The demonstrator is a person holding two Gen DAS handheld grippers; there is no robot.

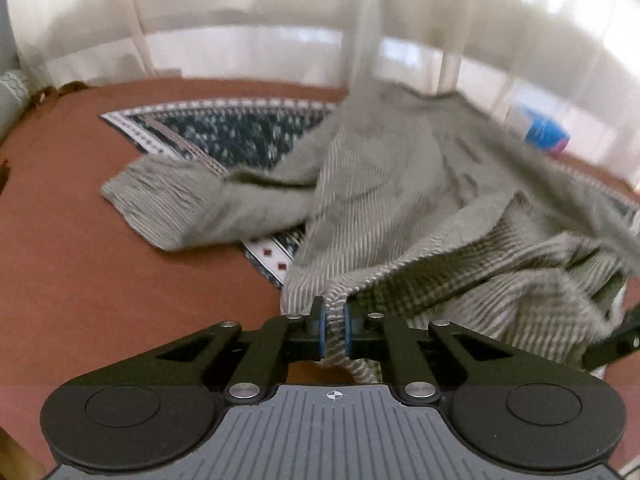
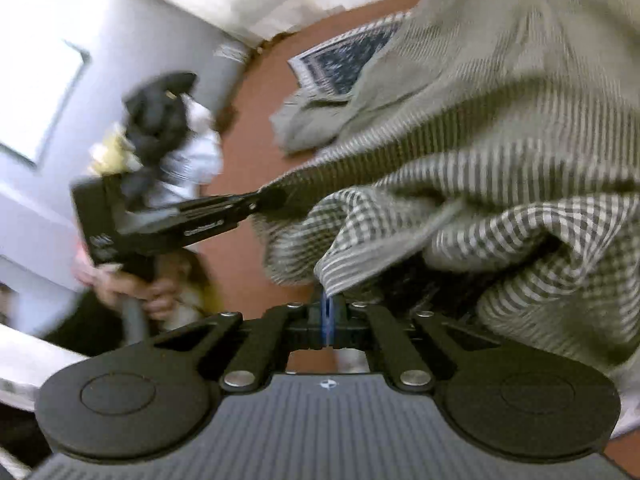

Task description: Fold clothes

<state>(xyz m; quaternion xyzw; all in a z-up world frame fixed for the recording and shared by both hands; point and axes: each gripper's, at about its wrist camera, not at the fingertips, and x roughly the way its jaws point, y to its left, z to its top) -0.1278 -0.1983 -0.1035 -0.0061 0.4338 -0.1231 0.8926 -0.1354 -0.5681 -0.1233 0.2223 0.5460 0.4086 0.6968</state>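
Observation:
A grey striped knit sweater [image 1: 400, 168] lies rumpled over the brown surface [image 1: 80, 260], one sleeve [image 1: 168, 204] stretched out to the left. My left gripper [image 1: 335, 320] is shut on the sweater's ribbed hem, with fabric bunched between its blue pads. The right wrist view shows that same left gripper [image 2: 260, 200] biting the hem from the side. My right gripper [image 2: 328, 312] has its pads pressed together on a corner of the sweater [image 2: 500, 100] that drops into them. Its black linkage shows at the far right of the left wrist view [image 1: 616, 340].
A dark blue patterned cloth [image 1: 240, 136] lies under the sweater. White curtains [image 1: 240, 20] hang behind the surface, and a blue and pink item [image 1: 546, 134] sits at the back right. A person's hand [image 2: 120, 284] holds the left gripper's handle, near a pile of dark and white clothes [image 2: 160, 128].

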